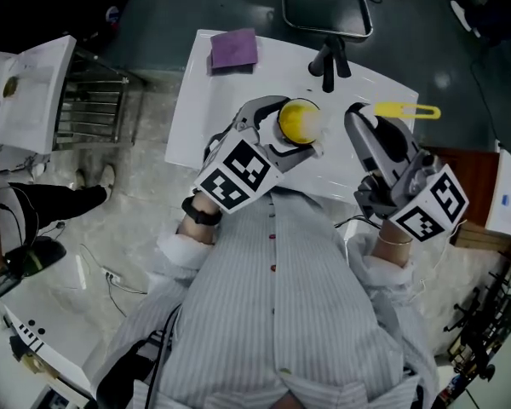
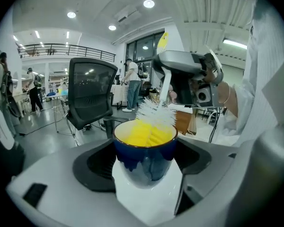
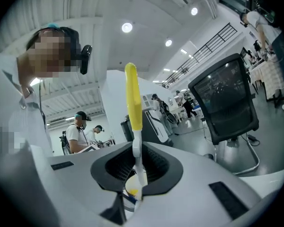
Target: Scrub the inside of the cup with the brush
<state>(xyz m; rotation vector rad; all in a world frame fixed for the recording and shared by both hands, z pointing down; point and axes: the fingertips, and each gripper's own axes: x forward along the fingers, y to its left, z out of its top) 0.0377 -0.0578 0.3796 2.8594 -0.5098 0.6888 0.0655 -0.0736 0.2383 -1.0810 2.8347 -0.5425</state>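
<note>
Cup in the left tongs, brush in the right, both held over the white table [image 1: 196, 100].

The left gripper [image 2: 144, 167] is clamped on the blue cup [image 2: 144, 150], which is yellow inside and sits mid-frame in the head view. The right gripper [image 3: 135, 167] pinches the brush [image 3: 132, 103] by its thin neck. The white bristles [image 2: 154, 112] sit at the cup's mouth. In the head view the brush lies across the frame, its yellow handle pointing right.
</note>
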